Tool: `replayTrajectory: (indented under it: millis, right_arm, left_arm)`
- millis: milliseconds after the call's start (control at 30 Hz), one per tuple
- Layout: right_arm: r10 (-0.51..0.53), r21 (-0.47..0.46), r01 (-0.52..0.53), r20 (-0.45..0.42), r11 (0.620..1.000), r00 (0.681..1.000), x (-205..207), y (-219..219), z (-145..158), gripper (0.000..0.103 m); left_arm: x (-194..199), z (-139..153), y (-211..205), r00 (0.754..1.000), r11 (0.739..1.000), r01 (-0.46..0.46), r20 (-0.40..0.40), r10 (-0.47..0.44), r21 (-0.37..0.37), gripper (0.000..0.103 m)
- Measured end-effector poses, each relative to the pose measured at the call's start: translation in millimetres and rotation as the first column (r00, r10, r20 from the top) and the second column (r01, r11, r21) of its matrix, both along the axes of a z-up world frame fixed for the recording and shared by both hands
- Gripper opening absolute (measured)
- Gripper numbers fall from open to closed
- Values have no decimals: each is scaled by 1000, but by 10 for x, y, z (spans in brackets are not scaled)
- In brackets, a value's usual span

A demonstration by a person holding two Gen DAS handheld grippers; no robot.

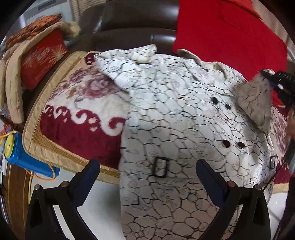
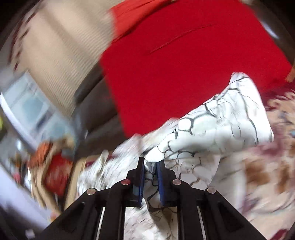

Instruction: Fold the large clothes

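Note:
A large white coat (image 1: 175, 118) with a black crackle print, dark buttons and a black buckle lies spread on a red and cream floral blanket (image 1: 81, 118). My left gripper (image 1: 147, 166) is open and empty, hovering over the coat's lower part near the buckle. My right gripper (image 2: 150, 164) is shut on a fold of the coat (image 2: 212, 129) and lifts it. In the left wrist view the right gripper (image 1: 267, 77) shows at the far right holding up a grey-looking flap of the coat (image 1: 256, 103).
A red cloth (image 1: 230, 35) hangs over the dark sofa back (image 1: 129, 16) behind the coat. A red box (image 1: 42, 57) under beige quilted fabric sits at the left. A blue and yellow device (image 1: 22, 155) lies at the blanket's left edge.

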State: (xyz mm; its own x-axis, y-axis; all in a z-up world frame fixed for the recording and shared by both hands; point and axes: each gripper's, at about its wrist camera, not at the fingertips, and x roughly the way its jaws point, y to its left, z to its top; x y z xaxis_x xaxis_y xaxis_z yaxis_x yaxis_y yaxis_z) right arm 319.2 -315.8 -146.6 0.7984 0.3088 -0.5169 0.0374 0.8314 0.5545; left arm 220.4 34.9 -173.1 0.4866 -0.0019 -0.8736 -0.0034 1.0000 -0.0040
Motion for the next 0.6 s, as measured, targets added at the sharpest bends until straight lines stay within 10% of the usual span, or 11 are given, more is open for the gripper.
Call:
replayTrajectory:
  millis: [200, 300, 333, 600]
  right_arm:
    - [219, -77, -233, -156, 969, 963, 41, 1154, -488, 20]
    - [256, -12, -271, -288, 963, 923, 53, 1263, -843, 38]
    - [266, 26, -271, -314, 962, 912, 26, 1240, -939, 62]
    - [210, 103, -195, -169, 975, 963, -256, 729, -711, 78]
  left_arm:
    - [-22, 4, 324, 997, 997, -79, 15, 79, -8, 103]
    - [-13, 24, 418, 994, 994, -106, 29, 106, -16, 103]
    - [8, 27, 428, 993, 994, -110, 30, 110, -19, 103]
    - [155, 120, 182, 995, 998, -60, 75, 60, -2, 103]
